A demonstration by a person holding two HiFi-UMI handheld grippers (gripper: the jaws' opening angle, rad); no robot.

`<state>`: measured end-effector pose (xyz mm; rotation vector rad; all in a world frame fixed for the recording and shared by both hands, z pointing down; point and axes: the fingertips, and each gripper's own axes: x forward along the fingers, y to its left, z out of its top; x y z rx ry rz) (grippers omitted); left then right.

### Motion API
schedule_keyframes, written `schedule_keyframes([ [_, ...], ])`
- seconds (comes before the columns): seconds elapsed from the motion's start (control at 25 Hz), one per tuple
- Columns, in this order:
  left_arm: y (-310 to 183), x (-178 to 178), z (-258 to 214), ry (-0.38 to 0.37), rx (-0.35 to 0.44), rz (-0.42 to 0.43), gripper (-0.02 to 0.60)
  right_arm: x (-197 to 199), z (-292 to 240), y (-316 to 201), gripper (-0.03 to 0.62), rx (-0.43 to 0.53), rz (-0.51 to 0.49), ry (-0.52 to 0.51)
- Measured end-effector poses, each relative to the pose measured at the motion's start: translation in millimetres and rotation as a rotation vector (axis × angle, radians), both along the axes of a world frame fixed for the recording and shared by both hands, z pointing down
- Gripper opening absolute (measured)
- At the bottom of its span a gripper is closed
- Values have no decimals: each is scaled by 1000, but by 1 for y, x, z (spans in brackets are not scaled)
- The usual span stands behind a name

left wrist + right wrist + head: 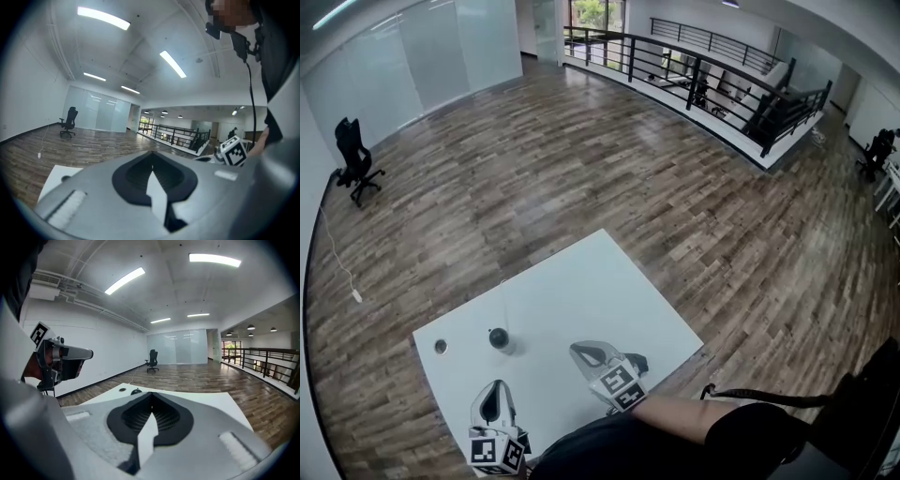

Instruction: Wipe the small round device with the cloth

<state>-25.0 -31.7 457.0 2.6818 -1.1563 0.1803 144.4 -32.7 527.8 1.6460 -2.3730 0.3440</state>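
Note:
The small round device [498, 337] is a dark dome resting on the white table [581, 281], left of centre. In the right gripper view the device [136, 391] shows just beyond the jaws. My right gripper [578, 350] hovers over the table's near part, to the right of the device and apart from it, jaws shut with nothing between them [151, 409]. My left gripper [495, 384] is at the near edge, below the device, jaws also shut and empty [152, 165]. No cloth shows in any view.
A small flat round disc [441, 347] lies on the table left of the device. Wooden floor surrounds the table; an office chair [353, 159] stands far left and a black railing [712, 66] runs along the back. A person's dark sleeve [675, 431] fills the bottom edge.

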Motion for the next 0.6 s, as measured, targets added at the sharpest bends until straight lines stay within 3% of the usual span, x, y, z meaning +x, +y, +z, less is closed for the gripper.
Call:
schedule_keyframes([
  [0.6,10,-13,10,-32,-17,-71,6,-12,7,-18,2,-16,-68,-44],
])
